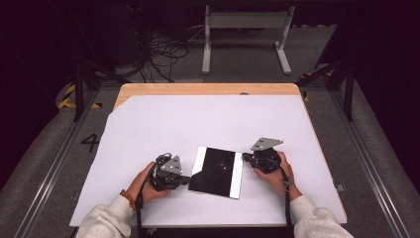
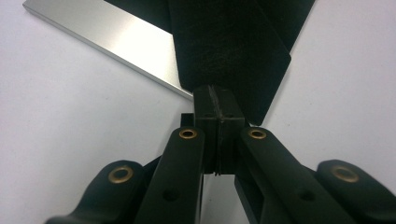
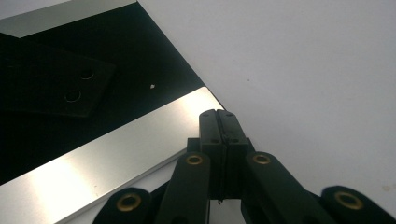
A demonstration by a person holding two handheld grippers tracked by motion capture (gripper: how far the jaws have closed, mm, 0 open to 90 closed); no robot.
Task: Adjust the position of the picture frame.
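1. High view: flat black rectangular panel with silver metal edges (image 1: 216,172) is lying on white table sheet (image 1: 208,119), between left gripper (image 1: 184,180) and right gripper (image 1: 246,158).
2. Left gripper view: jaws are pressing together, clamping the panel's black fabric flap (image 2: 224,46).
3. Right gripper view: jaws are sitting closed, empty, over the silver edge (image 3: 116,149).

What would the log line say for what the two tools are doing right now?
left tool: shut, at black strap | right tool: shut, at silver edge of black plate | plate flat on white sheet
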